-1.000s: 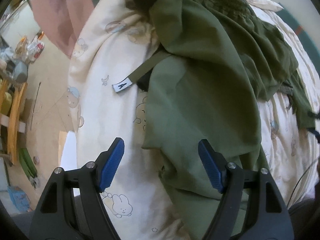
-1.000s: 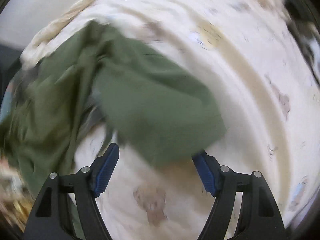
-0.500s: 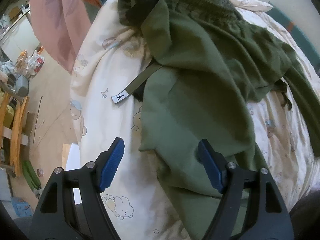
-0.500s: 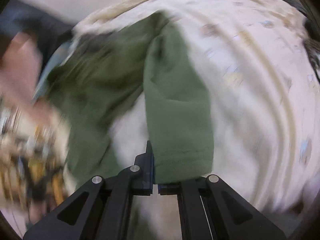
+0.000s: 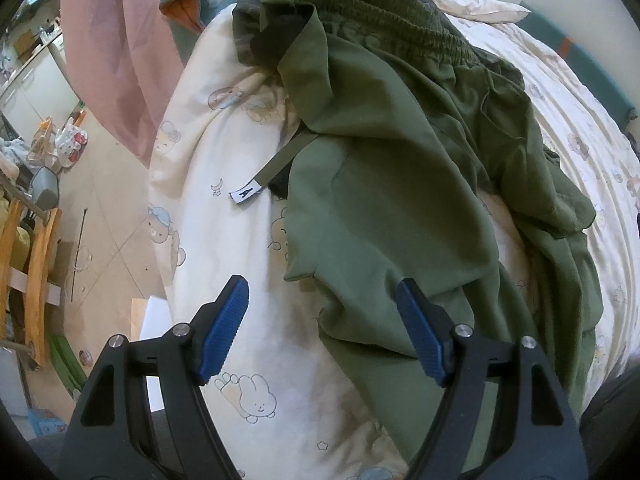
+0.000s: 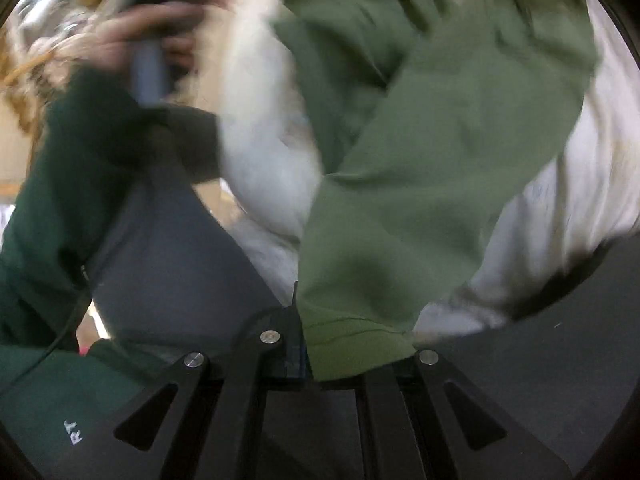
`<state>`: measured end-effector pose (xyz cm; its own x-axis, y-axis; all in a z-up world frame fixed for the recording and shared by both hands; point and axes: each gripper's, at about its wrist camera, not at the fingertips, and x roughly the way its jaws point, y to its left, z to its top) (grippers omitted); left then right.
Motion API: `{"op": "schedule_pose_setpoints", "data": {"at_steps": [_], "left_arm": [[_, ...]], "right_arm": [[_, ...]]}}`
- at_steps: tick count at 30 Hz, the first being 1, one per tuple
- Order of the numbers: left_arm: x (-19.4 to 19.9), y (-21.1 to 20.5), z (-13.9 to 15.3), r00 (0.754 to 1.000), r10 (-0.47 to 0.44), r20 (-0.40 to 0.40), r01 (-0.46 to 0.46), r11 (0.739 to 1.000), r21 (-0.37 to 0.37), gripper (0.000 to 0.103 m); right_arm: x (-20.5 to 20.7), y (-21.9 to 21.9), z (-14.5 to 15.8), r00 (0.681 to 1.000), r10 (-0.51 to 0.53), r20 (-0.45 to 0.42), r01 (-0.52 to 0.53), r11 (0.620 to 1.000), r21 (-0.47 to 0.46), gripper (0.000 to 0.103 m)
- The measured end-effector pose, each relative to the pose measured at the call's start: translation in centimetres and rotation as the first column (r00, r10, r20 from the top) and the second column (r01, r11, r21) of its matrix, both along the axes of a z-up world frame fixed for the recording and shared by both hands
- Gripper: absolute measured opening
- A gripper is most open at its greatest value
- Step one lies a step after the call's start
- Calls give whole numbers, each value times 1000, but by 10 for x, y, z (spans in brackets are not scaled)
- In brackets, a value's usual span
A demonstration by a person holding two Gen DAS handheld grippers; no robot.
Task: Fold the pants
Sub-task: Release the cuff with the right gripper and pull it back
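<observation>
We clench our right gripper (image 6: 306, 354) on the hem of the olive pants (image 5: 400, 184), jaws easing apart slightly; our left gripper (image 5: 322, 326) hovers released above the quilt (image 5: 224, 216).

I noted even, soft daylight and sharp focus in the left wrist view. Right wrist view was heavily motion-blurred and dimmer. Both showed fisheye bending and black vignetted corners.

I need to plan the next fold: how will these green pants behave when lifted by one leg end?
Probably floppy: the pants lie bunched and creased on the quilt, holding no shape. Likely light, since the right gripper, jaws nearly closed, carries a hem on a small pinch. The strap would likely dangle.
</observation>
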<state>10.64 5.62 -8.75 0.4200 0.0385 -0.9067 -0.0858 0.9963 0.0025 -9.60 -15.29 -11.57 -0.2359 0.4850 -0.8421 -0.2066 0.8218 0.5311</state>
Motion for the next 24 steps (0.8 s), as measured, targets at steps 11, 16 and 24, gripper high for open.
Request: {"op": "schedule_pose_setpoints", "data": {"at_steps": [11,16,24], "left_arm": [[5,7,0,1000,26,-12,-27,998,-64,74],[6,13,6,998,57,-4,-57,993,-104,74],[5,22,9,997,72,1,-72,992,-108,74]], "right_arm": [[33,-5,70,999,19,43,-22,996,91,79],[73,-22,158,968,-5,253,-28,991,128,79],[221,-62,156,830,-252,497,245,966,81,79]]}}
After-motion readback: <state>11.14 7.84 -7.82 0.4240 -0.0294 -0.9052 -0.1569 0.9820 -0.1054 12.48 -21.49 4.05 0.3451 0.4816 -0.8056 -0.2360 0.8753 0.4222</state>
